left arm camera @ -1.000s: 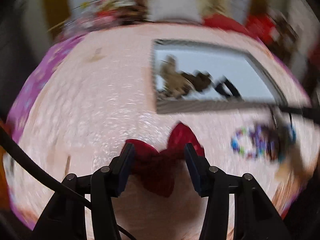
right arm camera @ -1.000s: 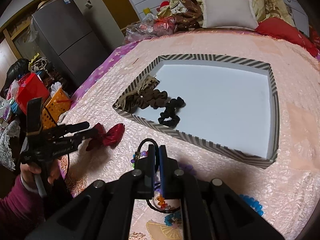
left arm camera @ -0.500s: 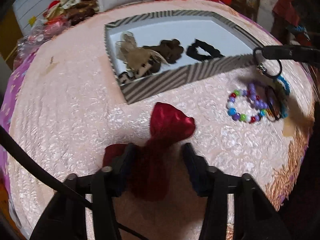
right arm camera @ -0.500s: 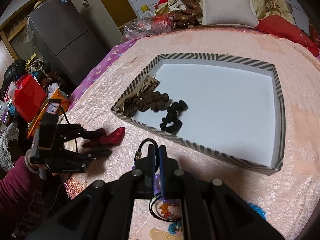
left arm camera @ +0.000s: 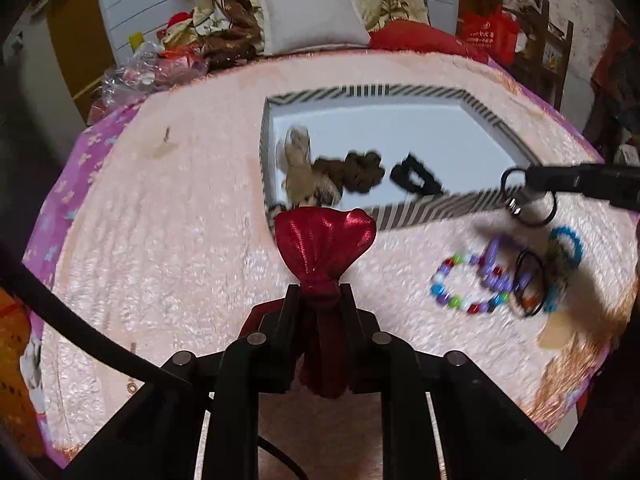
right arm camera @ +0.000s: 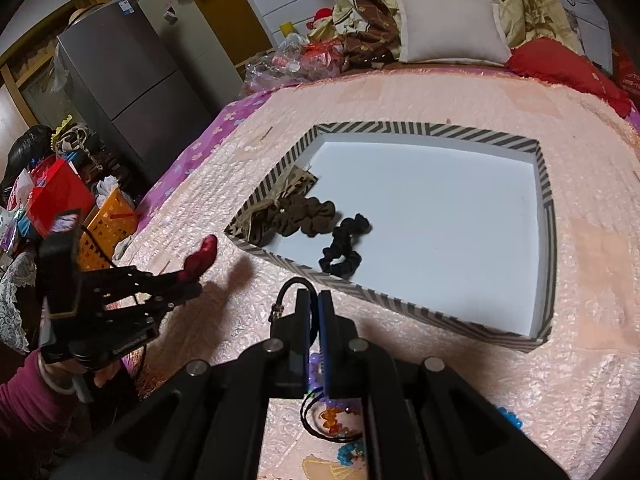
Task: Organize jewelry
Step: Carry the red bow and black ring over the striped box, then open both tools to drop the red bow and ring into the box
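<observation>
My left gripper (left arm camera: 319,294) is shut on the knot of a shiny red bow (left arm camera: 325,245) and holds it off the pink bedspread, in front of the striped tray (left arm camera: 432,206). The bow also shows in the right wrist view (right arm camera: 200,258). My right gripper (right arm camera: 314,298) is shut on a black cord bracelet (right arm camera: 289,292), held above the bedspread near the tray's front wall (right arm camera: 360,290). From the left wrist view the bracelet (left arm camera: 528,200) hangs from the right gripper's tip. The tray holds a tan bow (right arm camera: 280,196), a brown scrunchie (right arm camera: 310,218) and a black scrunchie (right arm camera: 344,244).
A multicoloured bead bracelet (left arm camera: 468,284), a black loop (left arm camera: 530,282) and a blue bead bracelet (left arm camera: 566,244) lie on the bedspread right of the tray's front. Pillows (right arm camera: 448,28) and clutter lie at the bed's far end. A grey fridge (right arm camera: 120,76) stands left.
My left gripper has closed on the red bow and lifted it off the bedspread toward the tray. My right gripper stays shut on the black bracelet, shifted slightly.
</observation>
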Available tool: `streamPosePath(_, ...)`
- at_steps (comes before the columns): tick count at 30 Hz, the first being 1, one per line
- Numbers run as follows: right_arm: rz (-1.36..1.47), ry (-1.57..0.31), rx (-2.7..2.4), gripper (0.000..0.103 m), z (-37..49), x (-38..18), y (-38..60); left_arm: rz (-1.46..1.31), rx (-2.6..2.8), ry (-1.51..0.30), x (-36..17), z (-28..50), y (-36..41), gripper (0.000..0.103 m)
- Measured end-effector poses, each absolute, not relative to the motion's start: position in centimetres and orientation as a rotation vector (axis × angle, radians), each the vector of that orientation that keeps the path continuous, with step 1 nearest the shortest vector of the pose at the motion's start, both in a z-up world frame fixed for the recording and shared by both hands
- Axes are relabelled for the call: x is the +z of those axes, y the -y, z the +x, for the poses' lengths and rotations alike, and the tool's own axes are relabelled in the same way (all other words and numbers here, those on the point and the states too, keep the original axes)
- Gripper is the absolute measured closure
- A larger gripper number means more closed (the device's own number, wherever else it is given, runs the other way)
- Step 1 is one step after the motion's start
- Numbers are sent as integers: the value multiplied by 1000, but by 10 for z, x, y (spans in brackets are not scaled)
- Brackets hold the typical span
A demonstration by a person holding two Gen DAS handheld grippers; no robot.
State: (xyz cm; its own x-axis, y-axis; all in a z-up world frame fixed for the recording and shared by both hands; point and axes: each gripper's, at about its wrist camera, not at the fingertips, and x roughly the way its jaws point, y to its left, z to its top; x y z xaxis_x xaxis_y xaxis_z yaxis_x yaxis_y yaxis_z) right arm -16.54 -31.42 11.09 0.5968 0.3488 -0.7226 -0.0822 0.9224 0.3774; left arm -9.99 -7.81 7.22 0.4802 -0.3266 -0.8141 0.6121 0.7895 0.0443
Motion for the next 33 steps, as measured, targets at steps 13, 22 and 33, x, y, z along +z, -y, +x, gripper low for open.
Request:
streamPosePath(13, 370, -896, 199, 99, -120, 115, 347, 304, -571, -895, 96, -57, 125, 99)
streamPosePath(22, 413, -951, 174, 99, -55, 97, 355, 239, -532, -938, 94, 1, 164, 99)
streamPosePath(33, 477, -1047, 134, 100, -5, 49, 349, 188, -477, -1039, 61, 51, 192, 98)
